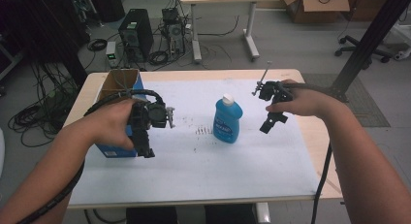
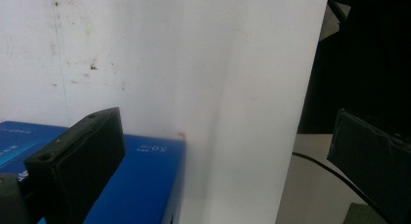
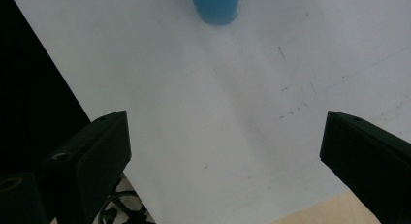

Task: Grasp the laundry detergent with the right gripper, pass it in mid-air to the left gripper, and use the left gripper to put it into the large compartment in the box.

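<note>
**Lining up on the bottle between two open grippers**

At the left of the table, the blue box (image 1: 118, 115) stands with its top flaps open, its near side under the person's left hand. The left gripper (image 1: 144, 145) hangs beside that box with its jaws pointing down at the white mat (image 1: 194, 170). In the left gripper view the jaws stand wide apart with nothing between them, and the box's blue side (image 2: 140, 180) lies just past one jaw. This gripper looks best kept where it is, clear of the box wall, until there is something to receive.

In the middle of the mat, the blue bottle (image 1: 227, 121) stands upright with its white cap on top, well apart from the box and from both tools.

To the right, the right gripper (image 1: 269, 124) hovers above the mat near the bottle, jaws open and empty. In the right gripper view the bottle's base (image 3: 215, 7) sits at the top edge, off centre between the jaws.

The step in hand is probably the approach to the bottle. To do it well, centre the bottle between the jaws first, come in level at the broad body rather than the narrow neck, and close gently, since a tall bottle may tip if one jaw touches first.
</note>
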